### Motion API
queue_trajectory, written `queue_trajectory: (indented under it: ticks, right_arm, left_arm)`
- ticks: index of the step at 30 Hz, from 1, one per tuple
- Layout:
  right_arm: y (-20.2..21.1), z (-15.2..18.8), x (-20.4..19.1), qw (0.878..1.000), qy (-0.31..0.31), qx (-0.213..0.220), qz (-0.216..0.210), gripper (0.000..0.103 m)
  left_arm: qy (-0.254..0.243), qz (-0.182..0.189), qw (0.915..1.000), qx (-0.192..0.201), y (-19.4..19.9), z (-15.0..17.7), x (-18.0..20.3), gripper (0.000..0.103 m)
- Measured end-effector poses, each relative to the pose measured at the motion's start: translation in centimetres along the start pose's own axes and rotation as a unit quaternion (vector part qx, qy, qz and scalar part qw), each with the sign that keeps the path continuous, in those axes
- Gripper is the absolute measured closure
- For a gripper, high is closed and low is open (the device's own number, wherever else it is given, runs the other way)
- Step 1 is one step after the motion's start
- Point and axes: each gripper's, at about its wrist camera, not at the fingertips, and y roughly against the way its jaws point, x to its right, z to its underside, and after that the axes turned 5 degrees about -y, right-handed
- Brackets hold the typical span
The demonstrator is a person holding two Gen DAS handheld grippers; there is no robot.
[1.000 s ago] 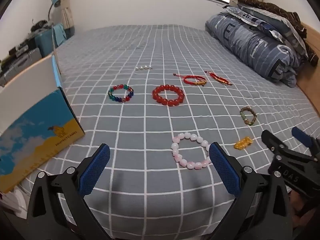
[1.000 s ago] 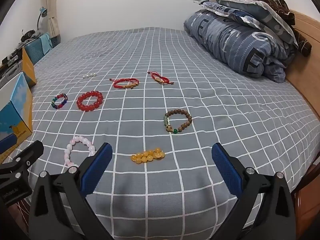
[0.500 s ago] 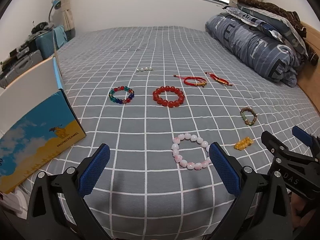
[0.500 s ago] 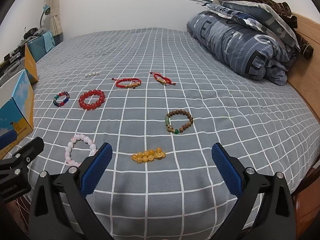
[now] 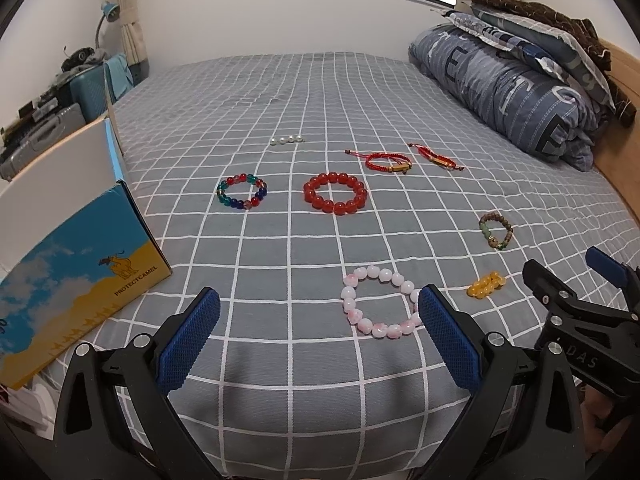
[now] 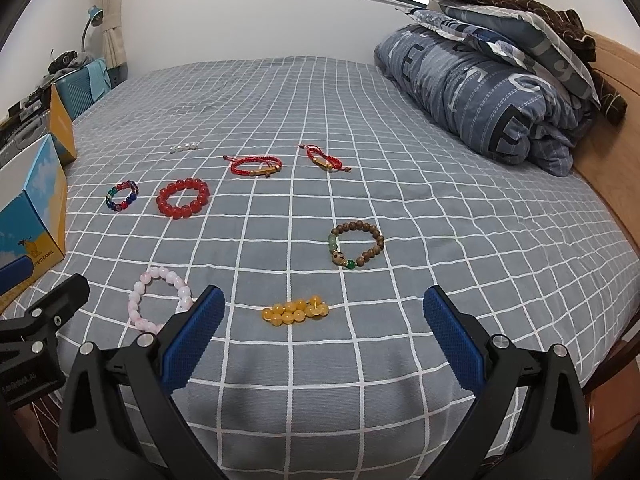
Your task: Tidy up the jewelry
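We have barely shifted: both the left tool [image 5: 318, 336] and right tool [image 6: 322, 334] still hover wide and empty, the pink bracelet [image 5: 380, 301] untouched on the bed [image 5: 280, 92].

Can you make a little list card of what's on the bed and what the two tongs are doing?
surface: grey checked bed
bracelets: pink, big red, multicolour, brown wooden, yellow, two red cord
loose pearls: one short row
box: blue and yellow, on the left
left tongs: open, empty
right tongs: open, empty
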Motion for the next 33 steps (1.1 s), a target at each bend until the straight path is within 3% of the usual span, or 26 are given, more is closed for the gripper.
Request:
queue_trajectory:
  ticks: [33]
  right_arm:
    - [-0.2,0.2,0.0,1.0,0.001,-0.008,0.001,0.007]
  left_arm:
    - [-0.006,-0.009,0.9999,-0.008,0.0,0.3,0.6,0.006]
